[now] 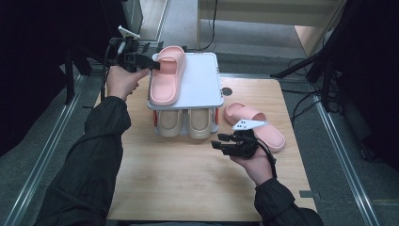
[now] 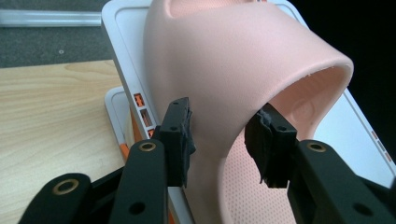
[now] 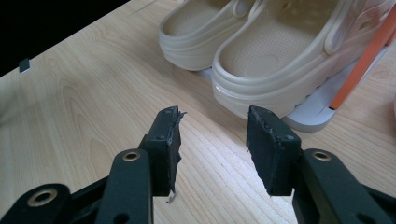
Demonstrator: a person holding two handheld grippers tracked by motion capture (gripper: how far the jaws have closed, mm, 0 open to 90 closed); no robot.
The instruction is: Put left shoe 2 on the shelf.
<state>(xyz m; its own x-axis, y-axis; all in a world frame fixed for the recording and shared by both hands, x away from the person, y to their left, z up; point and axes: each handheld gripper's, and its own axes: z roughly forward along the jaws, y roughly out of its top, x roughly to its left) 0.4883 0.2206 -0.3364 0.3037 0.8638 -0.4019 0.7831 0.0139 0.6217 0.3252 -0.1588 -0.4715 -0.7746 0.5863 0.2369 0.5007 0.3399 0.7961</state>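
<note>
The left gripper (image 2: 219, 135) sits with its black jaws parted on either side of the strap of a soft pink foam slide sandal (image 1: 167, 75). In the left gripper view one pad looks to be against the strap's outer face, while the other stands inside the strap's arch with a sliver of space, so this is no firm clamp. That sandal lies flat on the top shelf of a small white plastic two-tier shoe rack (image 1: 204, 80), along its left half, toe end toward the person.

Over to the right gripper (image 3: 212, 140): jaws wide apart, nothing between them, just bare light wooden tabletop (image 1: 188, 174) below. It hovers low, in front of the rack. Straight ahead of it, on the rack's lower shelf, sits a pair of beige rubber clogs (image 3: 261, 51), side by side, heels facing out.

Just beyond the right hand (image 1: 256, 162), a second pink slide sandal (image 1: 256, 125) lies on the table, to the right of the rack and angled away from it.
</note>
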